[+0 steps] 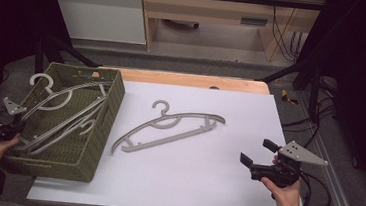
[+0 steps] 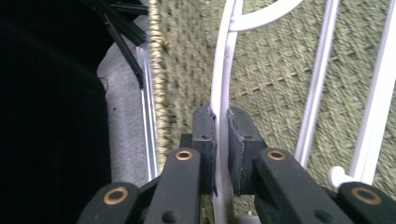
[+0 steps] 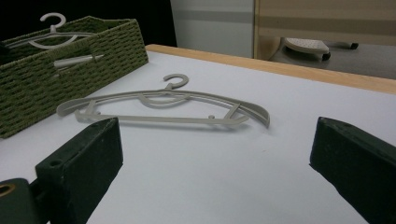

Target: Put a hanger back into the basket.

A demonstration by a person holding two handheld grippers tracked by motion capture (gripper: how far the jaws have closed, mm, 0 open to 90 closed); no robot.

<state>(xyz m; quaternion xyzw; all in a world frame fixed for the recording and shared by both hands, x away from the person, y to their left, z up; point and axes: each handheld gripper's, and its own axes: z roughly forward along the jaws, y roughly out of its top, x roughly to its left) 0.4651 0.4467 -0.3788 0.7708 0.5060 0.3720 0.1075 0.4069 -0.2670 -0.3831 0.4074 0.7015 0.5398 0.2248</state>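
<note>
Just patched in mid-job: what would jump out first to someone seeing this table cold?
The grey hanger lying flat alone in the middle of the white tabletop draws the eye first. At the table's left edge, a green woven basket holds more hangers, and the left gripper is clamped on the rail of one basket hanger. At the lower right, the right gripper has its jaws wide open, pointing toward the lone hanger.

A grey floor (image 1: 215, 55) runs behind the table (image 1: 193, 80), whose wooden far edge shows past its white top. A white cabinet (image 1: 98, 10) stands beside light wooden furniture (image 1: 214, 10). Black cables (image 1: 284, 36) hang at right. The sides lie dark.
</note>
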